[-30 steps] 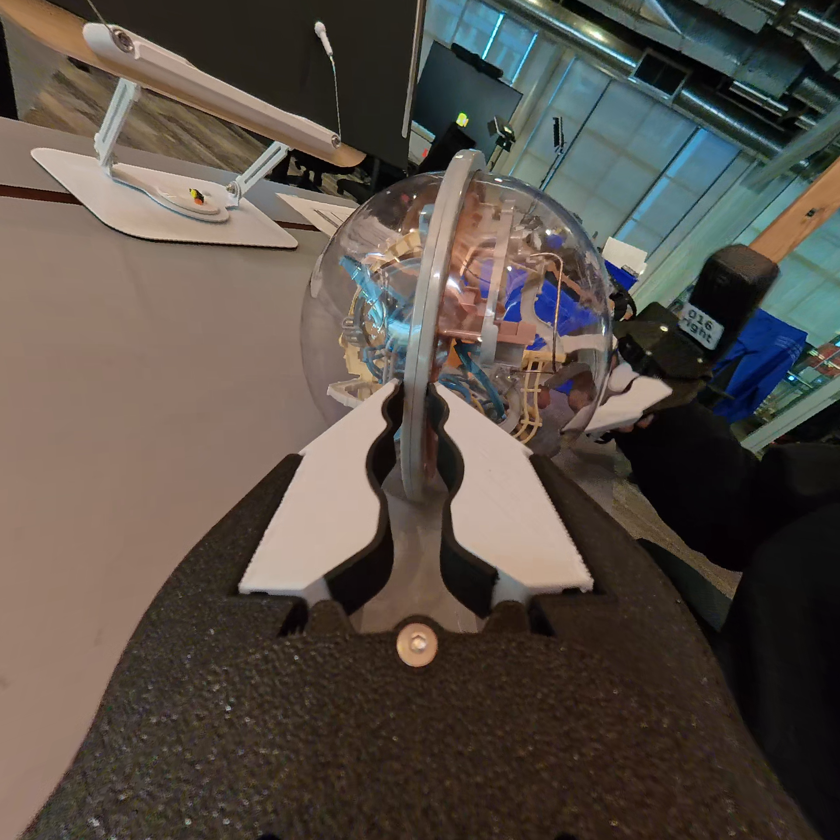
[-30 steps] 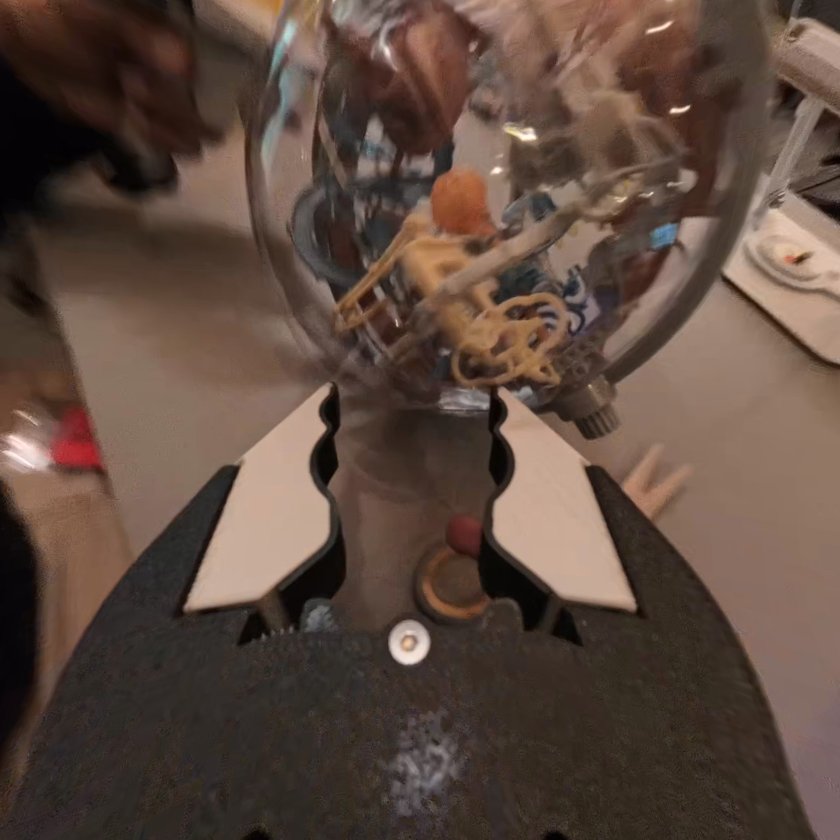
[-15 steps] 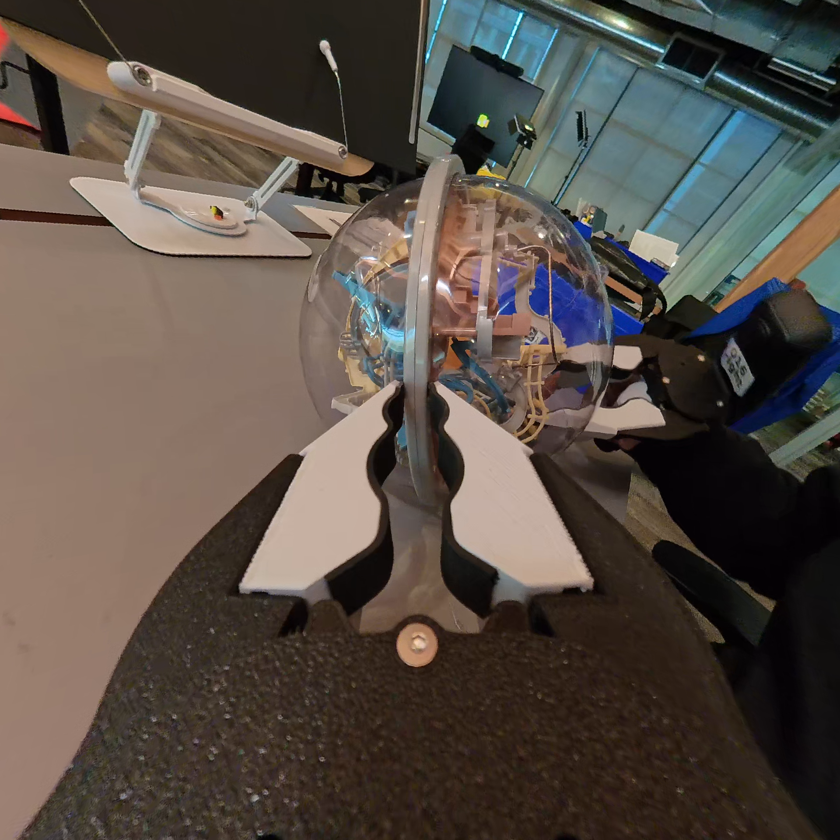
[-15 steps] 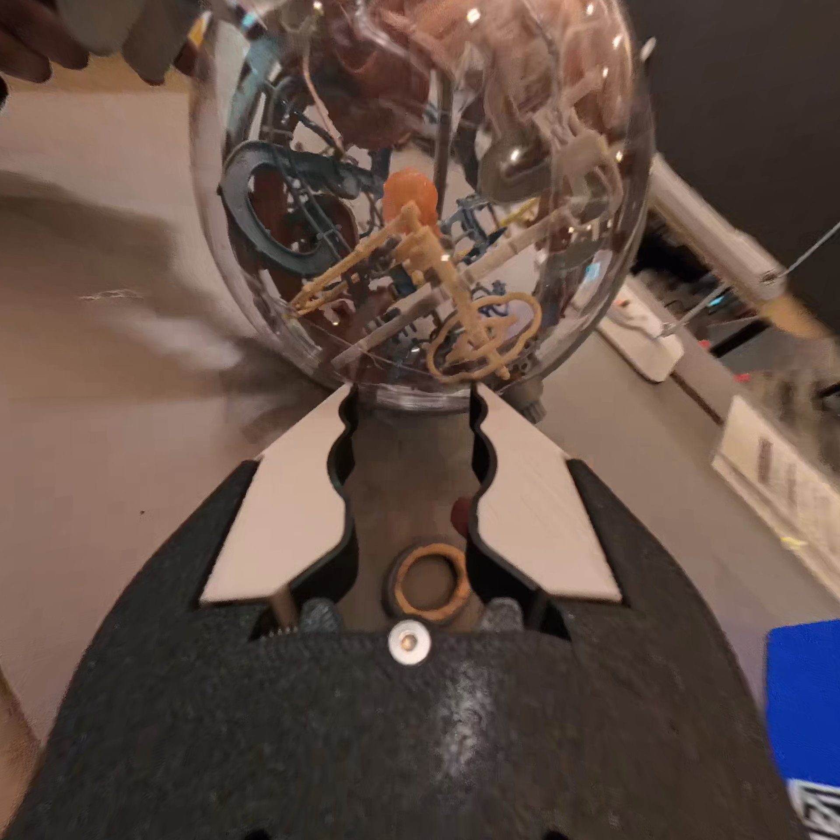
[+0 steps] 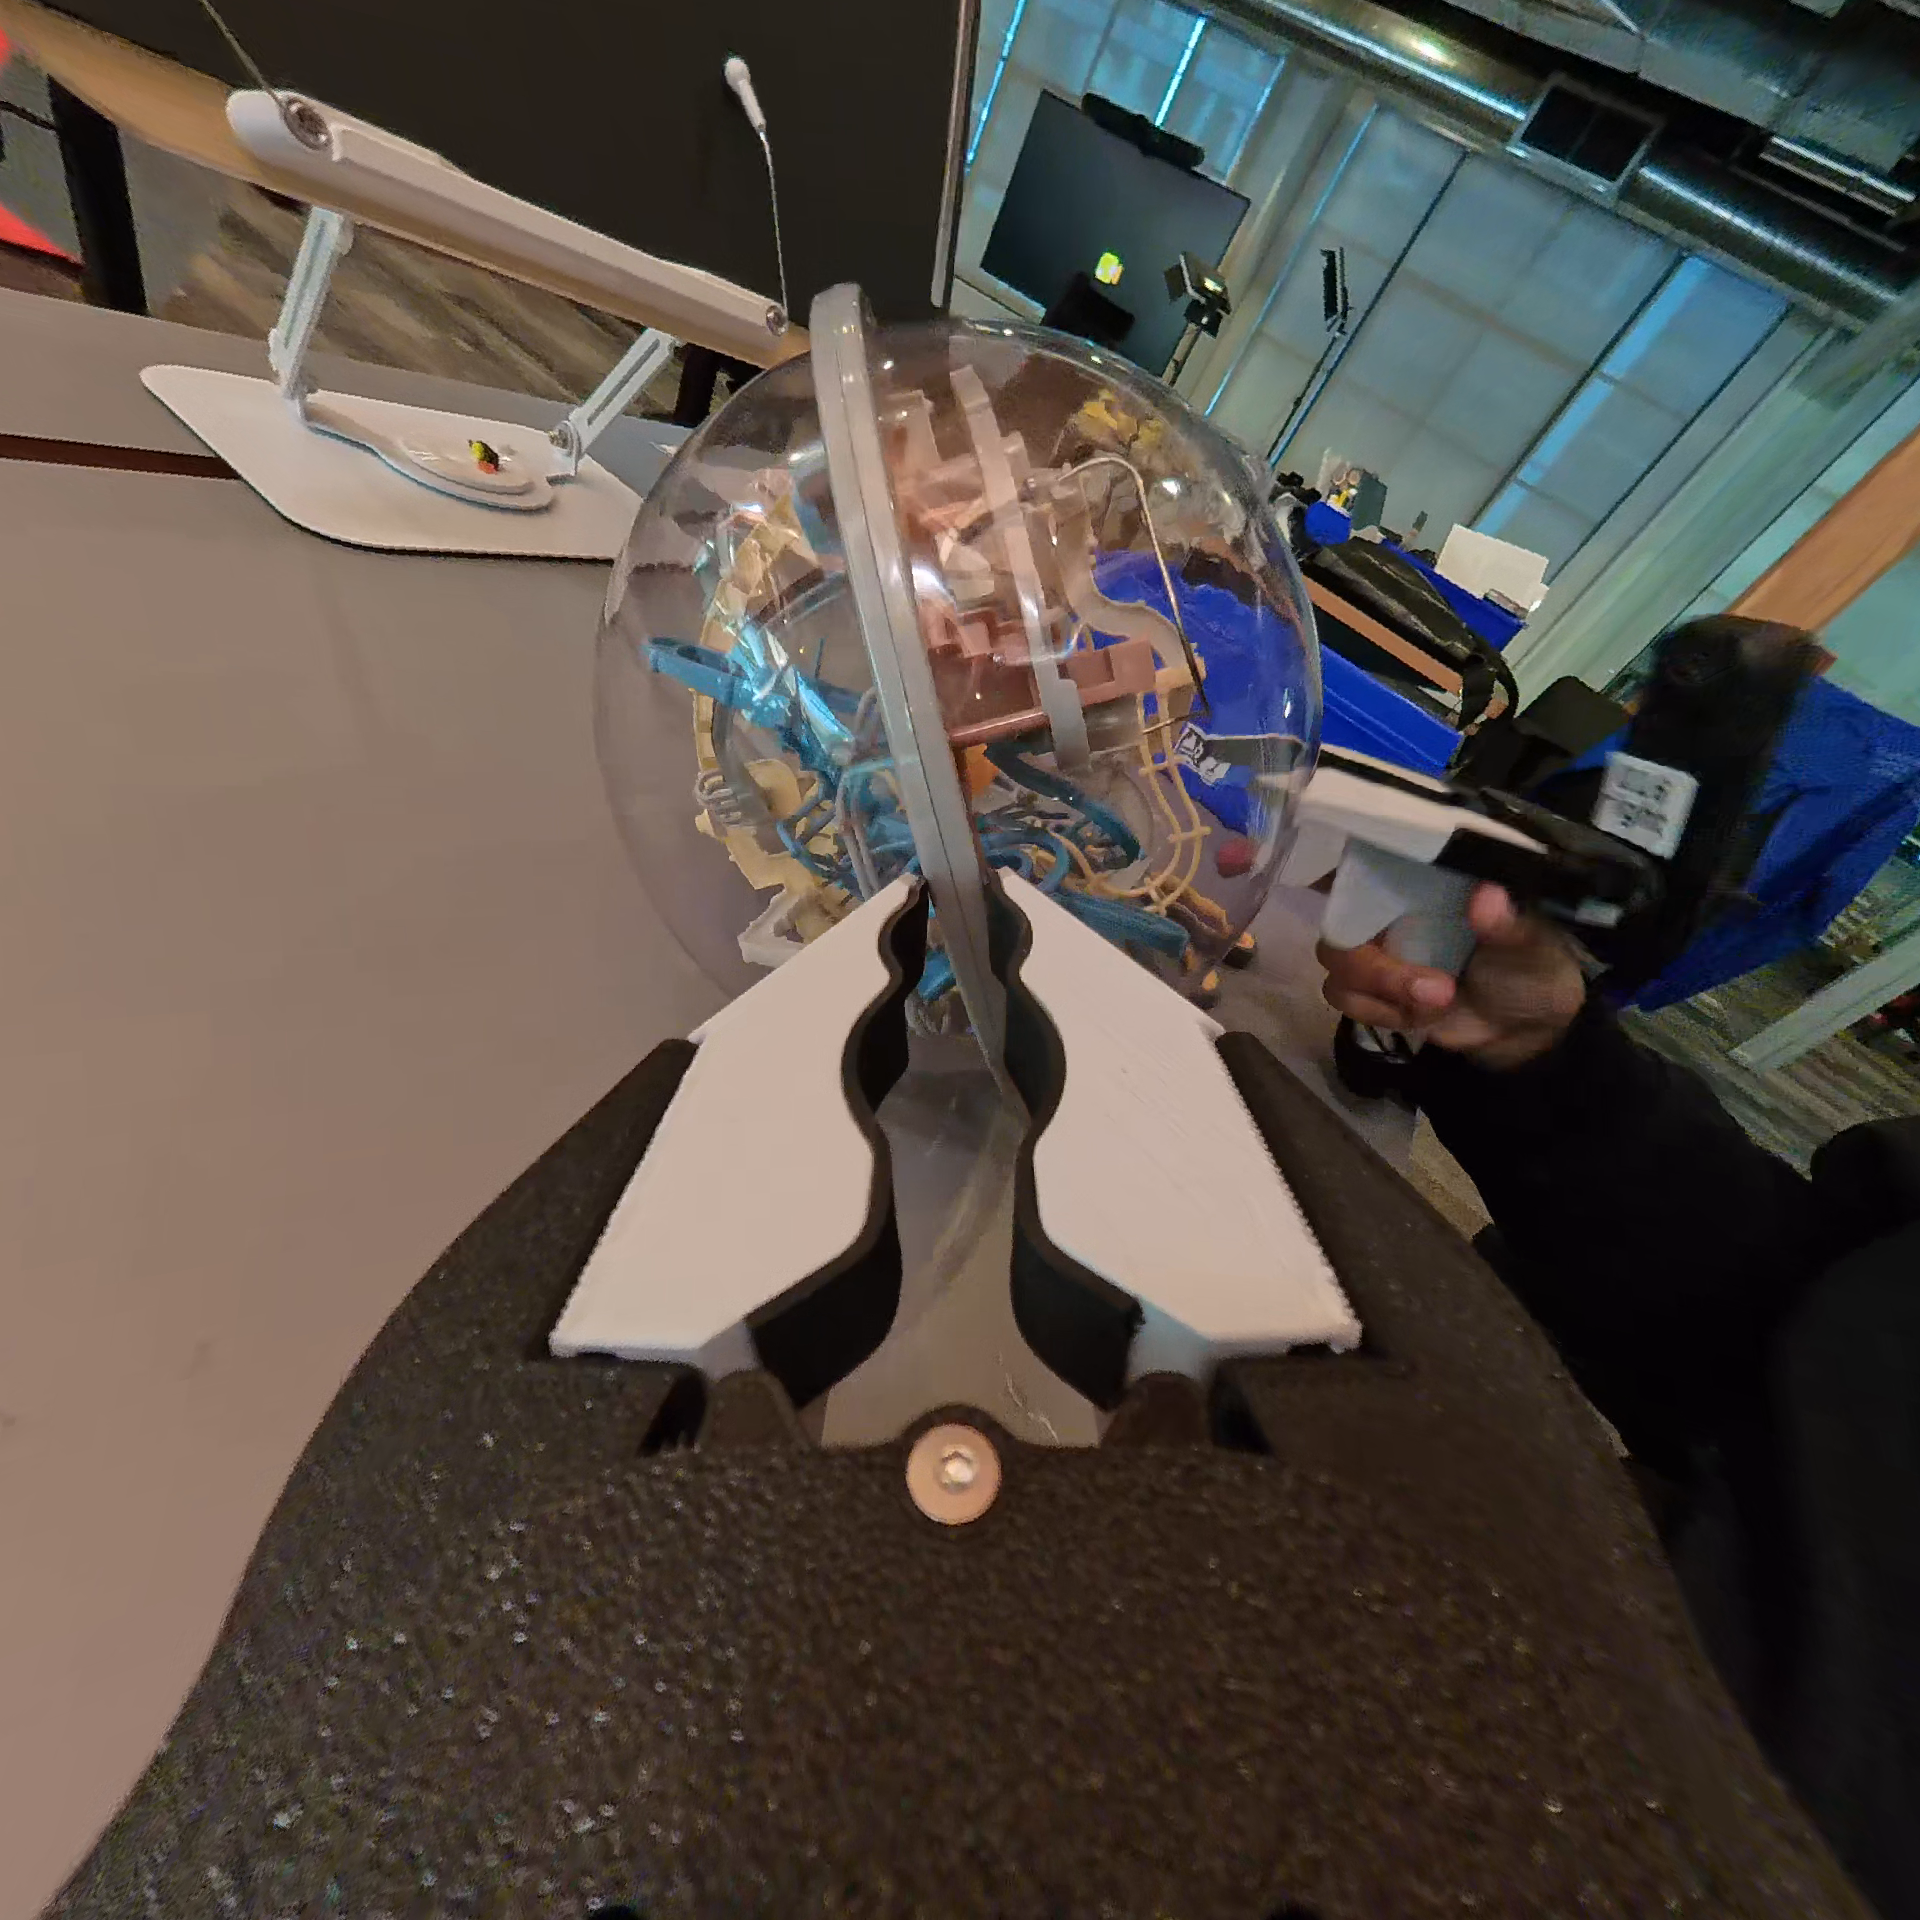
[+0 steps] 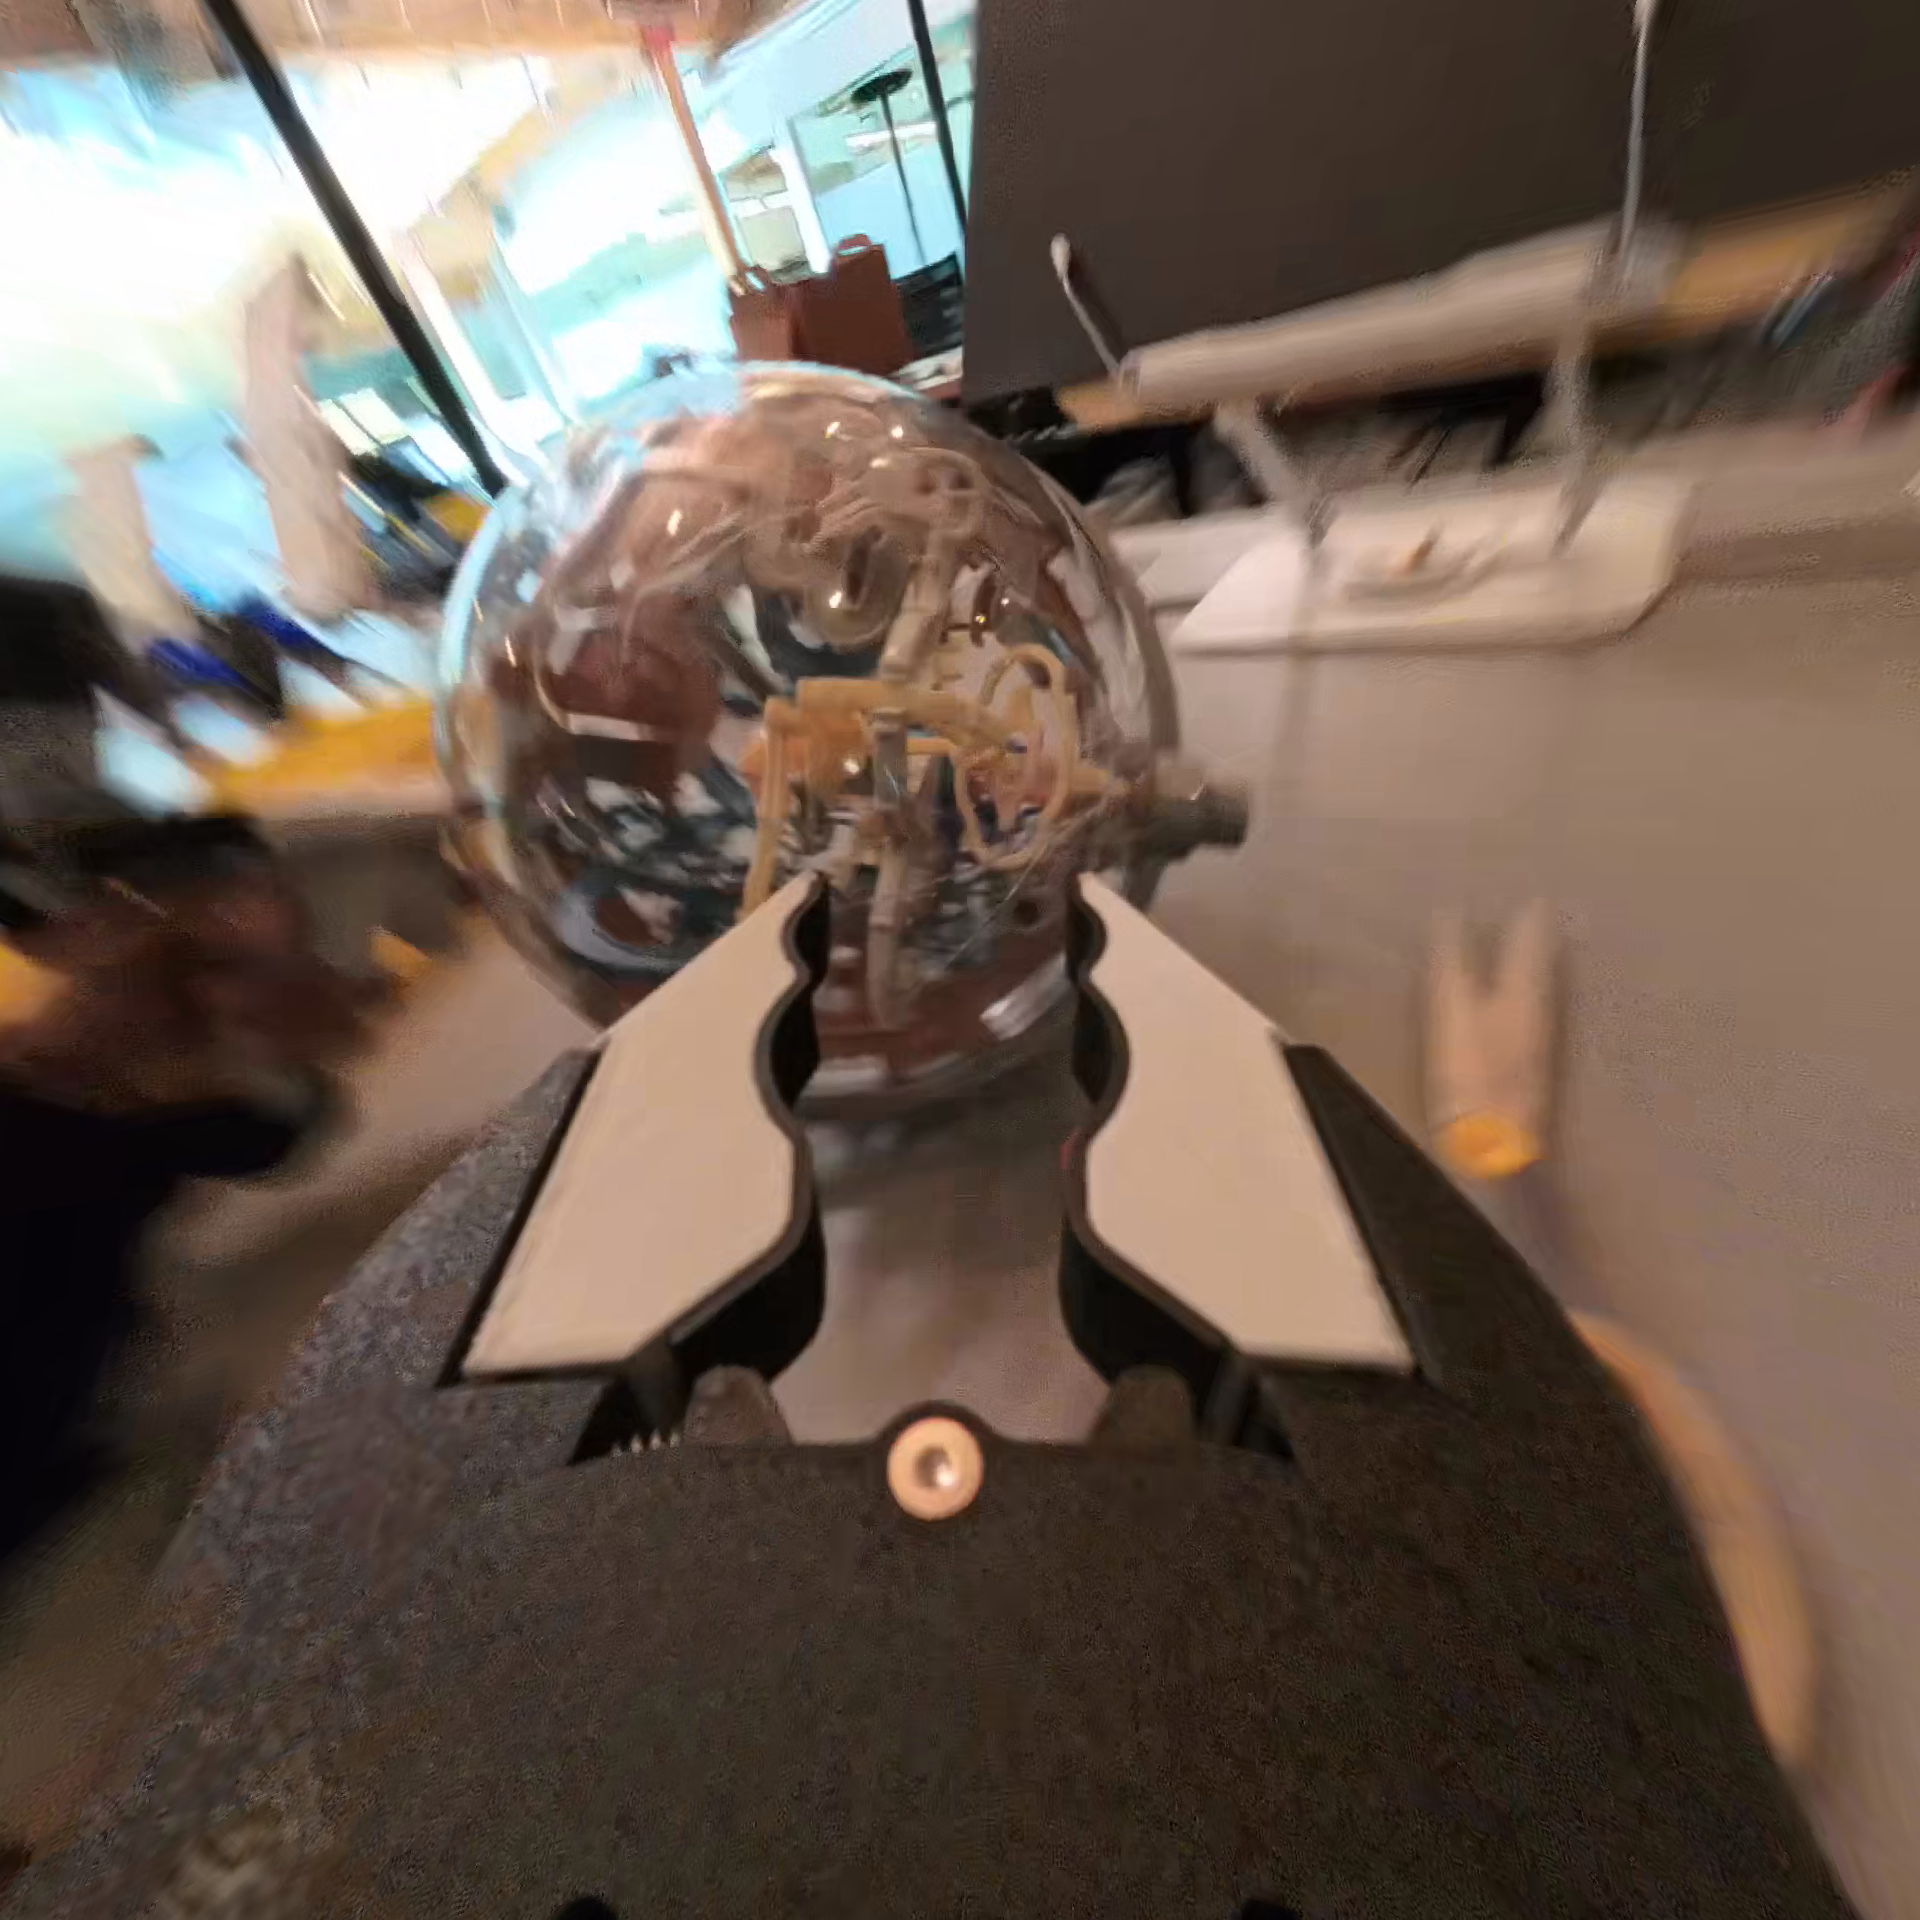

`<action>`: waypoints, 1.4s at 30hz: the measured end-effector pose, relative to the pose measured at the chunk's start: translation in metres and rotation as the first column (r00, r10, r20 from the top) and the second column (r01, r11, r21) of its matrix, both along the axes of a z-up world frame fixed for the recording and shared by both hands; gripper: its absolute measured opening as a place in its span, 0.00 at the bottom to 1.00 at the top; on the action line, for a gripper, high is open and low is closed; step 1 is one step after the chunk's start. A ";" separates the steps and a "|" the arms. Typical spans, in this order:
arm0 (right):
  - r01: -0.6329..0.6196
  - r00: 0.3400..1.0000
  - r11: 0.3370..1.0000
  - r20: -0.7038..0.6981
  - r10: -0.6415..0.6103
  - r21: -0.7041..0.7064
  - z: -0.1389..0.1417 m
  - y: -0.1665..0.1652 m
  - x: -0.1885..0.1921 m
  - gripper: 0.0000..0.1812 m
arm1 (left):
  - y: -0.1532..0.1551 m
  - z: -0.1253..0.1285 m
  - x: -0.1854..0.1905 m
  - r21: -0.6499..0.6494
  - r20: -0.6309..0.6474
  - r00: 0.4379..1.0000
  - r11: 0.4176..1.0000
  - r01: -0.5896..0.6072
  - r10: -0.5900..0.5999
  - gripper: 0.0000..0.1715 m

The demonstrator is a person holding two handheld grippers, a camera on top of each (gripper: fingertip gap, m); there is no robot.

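Note:
A clear plastic sphere [image 5: 1091, 582] with a coloured maze of tracks inside is held above the grey table [image 5: 260, 935]. My left gripper [image 5: 964, 891] is shut on the sphere's grey equatorial rim [image 5: 878, 623], which leans to the left. My right gripper [image 6: 948, 888] is open and empty, its fingertips at the near lower side of the sphere [image 6: 727, 644]; this view is blurred. In the left wrist view the right gripper [image 5: 1311, 844] sits at the sphere's right side, held by a hand [image 5: 1455, 987]. I cannot tell whether it touches the sphere.
A white stand with a long arm [image 5: 499, 239] rests on a white base [image 5: 343, 488] at the table's far side, before a black panel [image 5: 582, 114]. A small forked white piece with an orange end [image 6: 1486, 1029] lies on the table to the right. The grippers' ends are close to 20 centimetres from one another.
The sphere has tilted, so its rim now leans left in my left gripper. My right gripper has swung from under the sphere to its side, and its jaws stand wider apart.

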State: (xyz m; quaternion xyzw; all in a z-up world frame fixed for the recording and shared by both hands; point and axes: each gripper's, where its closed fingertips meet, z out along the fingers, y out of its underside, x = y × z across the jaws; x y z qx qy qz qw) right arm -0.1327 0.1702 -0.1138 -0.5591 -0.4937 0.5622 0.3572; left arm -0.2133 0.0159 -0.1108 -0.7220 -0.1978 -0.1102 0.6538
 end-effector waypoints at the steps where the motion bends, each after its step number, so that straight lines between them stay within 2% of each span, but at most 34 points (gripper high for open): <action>1: -0.067 0.997 0.975 0.013 0.071 -0.214 0.001 -0.004 0.000 0.25 | -0.001 -0.001 -0.001 0.002 0.005 1.000 1.000 -0.002 0.002 0.04; 2: -0.164 0.985 0.894 -0.025 0.169 -0.417 0.007 -0.013 0.002 0.26 | -0.002 -0.001 0.000 0.004 0.009 1.000 1.000 0.003 -0.003 0.04; 3: -0.248 0.967 0.791 -0.091 0.239 -0.560 0.014 -0.018 0.004 0.30 | -0.002 -0.002 0.001 0.006 0.013 1.000 1.000 0.013 -0.013 0.04; 4: -0.289 0.955 0.715 -0.147 0.256 -0.636 0.018 -0.018 0.003 0.34 | -0.002 -0.002 0.003 0.006 0.014 1.000 1.000 0.023 -0.023 0.04; 5: -0.287 0.957 0.684 -0.164 0.241 -0.670 0.016 -0.015 0.001 0.32 | -0.002 -0.002 0.004 0.004 0.010 0.999 0.999 0.032 -0.032 0.04; 6: -0.273 0.962 0.690 -0.166 0.219 -0.671 0.013 -0.014 -0.002 0.30 | -0.001 -0.002 0.006 0.000 0.005 0.999 0.999 0.041 -0.041 0.04; 8: -0.232 0.972 0.736 -0.179 0.152 -0.636 0.013 -0.011 -0.003 0.33 | -0.001 -0.004 0.007 -0.014 -0.011 0.999 0.999 0.038 -0.038 0.04; 11: -0.246 0.968 0.767 -0.191 0.163 -0.593 0.021 -0.018 0.000 0.39 | -0.001 -0.009 0.007 -0.041 -0.029 0.999 0.998 0.038 -0.039 0.04; 14: -0.269 0.962 0.742 -0.205 0.180 -0.614 0.023 -0.019 0.000 0.39 | 0.000 -0.014 0.006 -0.058 -0.035 0.998 0.997 0.042 -0.044 0.04; 17: -0.296 0.955 0.655 -0.238 0.179 -0.695 0.023 -0.016 0.002 0.38 | 0.000 -0.016 0.006 -0.059 -0.029 0.999 0.997 0.043 -0.045 0.04; 20: -0.232 0.973 0.639 -0.167 0.161 -0.733 0.007 -0.011 -0.003 0.23 | 0.000 -0.018 0.005 -0.068 -0.032 0.999 0.997 0.041 -0.043 0.04; 24: -0.268 0.957 0.621 -0.129 0.260 -0.737 -0.002 -0.011 0.000 0.14 | -0.001 -0.020 0.000 -0.067 -0.024 0.999 0.998 0.021 -0.023 0.04; 27: -0.297 0.943 0.665 -0.101 0.317 -0.685 -0.007 -0.010 0.005 0.10 | -0.002 -0.022 -0.001 -0.089 -0.060 0.998 0.996 0.006 -0.011 0.04; 29: -0.273 0.953 0.700 -0.089 0.289 -0.660 -0.008 -0.008 0.002 0.10 | 0.000 -0.021 0.003 -0.093 -0.077 0.997 0.996 0.016 -0.023 0.04; 32: -0.249 0.964 0.794 -0.062 0.259 -0.555 -0.007 -0.013 -0.001 0.10 | -0.001 -0.022 0.002 -0.111 -0.103 0.995 0.994 0.002 -0.013 0.04; 35: -0.254 0.961 0.824 -0.041 0.272 -0.507 -0.006 -0.017 -0.001 0.10 | -0.004 -0.026 0.002 -0.127 -0.108 0.994 0.992 0.011 -0.025 0.04; 39: -0.207 0.976 0.879 -0.030 0.216 -0.429 -0.003 -0.014 -0.005 0.10 | -0.004 -0.031 0.000 -0.142 -0.103 0.994 0.990 0.014 -0.029 0.04; 41: -0.190 0.980 0.906 -0.017 0.199 -0.378 -0.001 -0.011 -0.007 0.14 | -0.004 -0.034 -0.001 -0.149 -0.086 0.996 0.989 0.015 -0.028 0.04; 42: -0.168 0.984 0.918 -0.004 0.179 -0.359 -0.001 -0.006 -0.008 0.26 | -0.004 -0.034 -0.001 -0.141 -0.068 0.997 0.990 0.021 -0.031 0.04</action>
